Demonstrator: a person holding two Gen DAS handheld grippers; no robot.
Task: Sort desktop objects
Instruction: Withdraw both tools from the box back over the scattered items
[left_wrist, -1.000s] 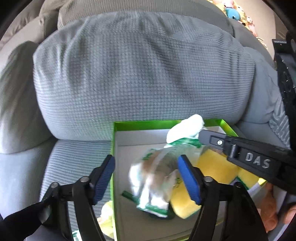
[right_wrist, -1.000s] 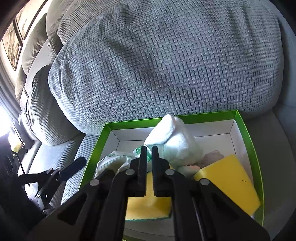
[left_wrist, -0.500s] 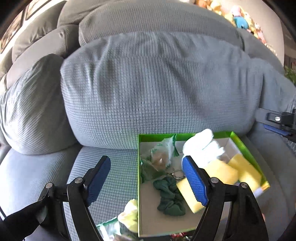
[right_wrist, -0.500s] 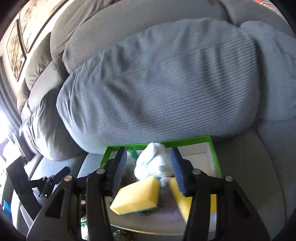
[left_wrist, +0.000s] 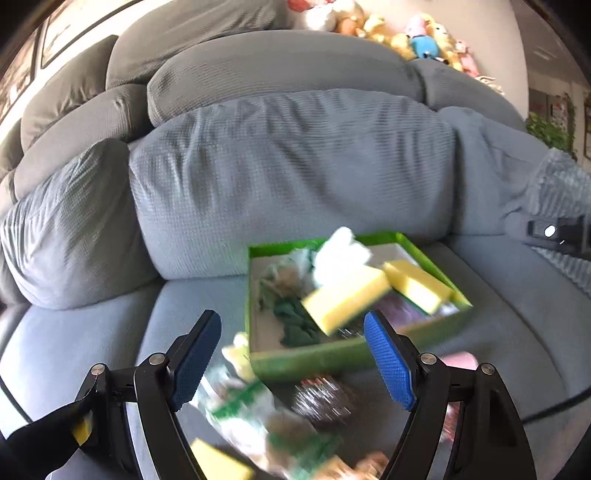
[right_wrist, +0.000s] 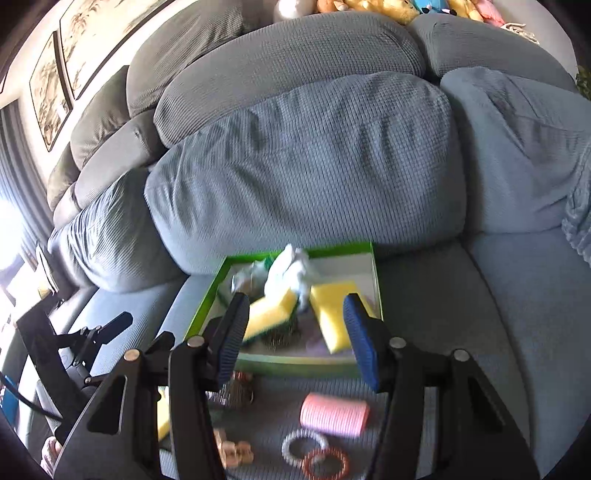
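Note:
A green box (left_wrist: 314, 360) (right_wrist: 291, 363) sits on the grey sofa seat. It holds two yellow sponges (left_wrist: 345, 301) (right_wrist: 334, 310), a white cloth (left_wrist: 341, 254) (right_wrist: 291, 271), a dark green scrunchie (left_wrist: 295, 325) and a clear packet (left_wrist: 280, 275). My left gripper (left_wrist: 293, 363) is open and empty, held above and in front of the box. My right gripper (right_wrist: 297, 338) is open and empty, also in front of the box. Loose items lie before the box: a pink roller (right_wrist: 334, 413), hair rings (right_wrist: 304, 445), a steel scourer (left_wrist: 325, 400), green-and-white packets (left_wrist: 251, 410).
Large grey cushions (left_wrist: 288, 173) (right_wrist: 306, 158) rise right behind the box. Plush toys (left_wrist: 406, 29) sit on the sofa back. The other gripper shows at the left edge of the right wrist view (right_wrist: 92, 336). A yellow sponge (left_wrist: 218, 463) lies near the front edge.
Both grippers have pulled back and up from the box. The right gripper went from shut to open, leaving a white cloth in the box. The loose items in front came into view.

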